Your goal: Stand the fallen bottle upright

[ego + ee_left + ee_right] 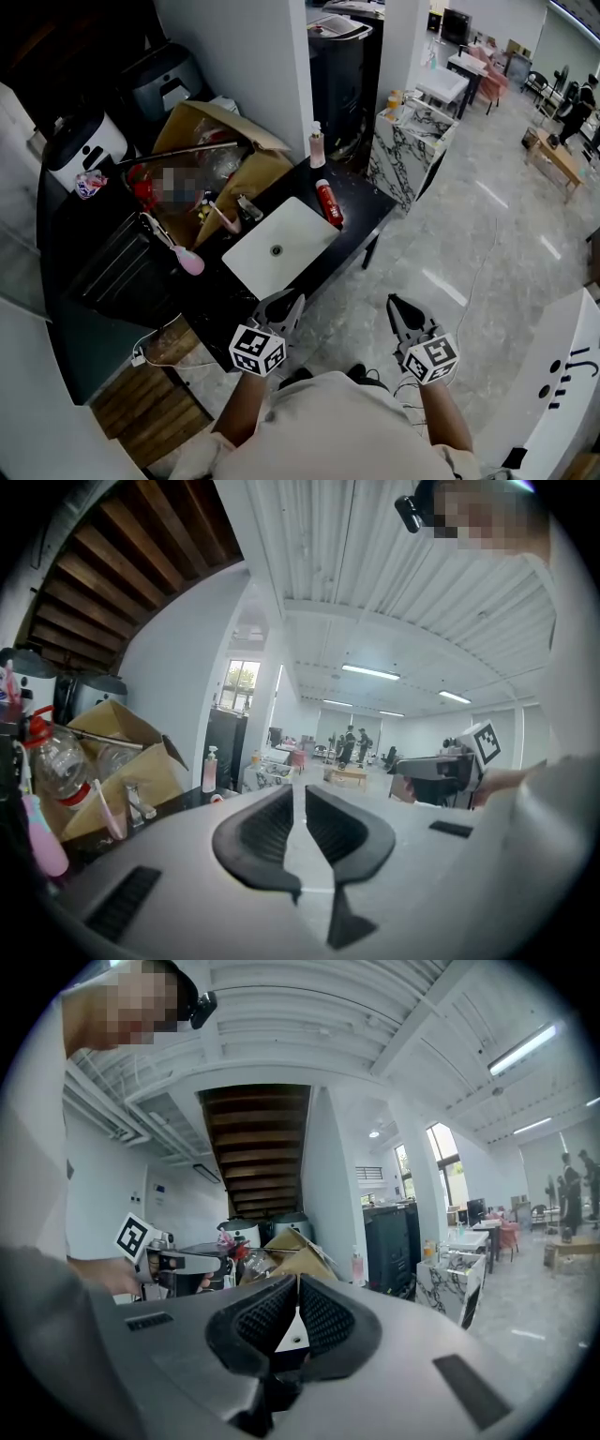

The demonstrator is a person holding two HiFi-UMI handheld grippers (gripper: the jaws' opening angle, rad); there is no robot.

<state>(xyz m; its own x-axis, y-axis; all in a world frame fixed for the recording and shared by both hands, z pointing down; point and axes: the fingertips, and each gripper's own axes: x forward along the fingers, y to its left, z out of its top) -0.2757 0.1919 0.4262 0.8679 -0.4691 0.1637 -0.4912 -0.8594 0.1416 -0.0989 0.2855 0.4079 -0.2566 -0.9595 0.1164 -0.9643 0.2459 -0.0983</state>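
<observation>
A red bottle (329, 202) with a white cap lies on its side on the black counter (361, 211), just right of the white sink basin (281, 246). Its end shows small and far off in the left gripper view (217, 798). My left gripper (286, 300) hovers at the counter's near edge, in front of the basin, shut and empty (300, 794). My right gripper (398, 306) is over the floor to the right of the counter, also shut with nothing in it (297, 1288). Both point roughly level toward the counter, well short of the bottle.
An upright pink pump bottle (317, 145) stands at the counter's far corner. An open cardboard box (220, 150) full of clutter, a faucet (246, 208), a pink brush (187, 259) and a white cooker (84, 145) sit to the left. A marble-patterned table (412, 141) stands beyond.
</observation>
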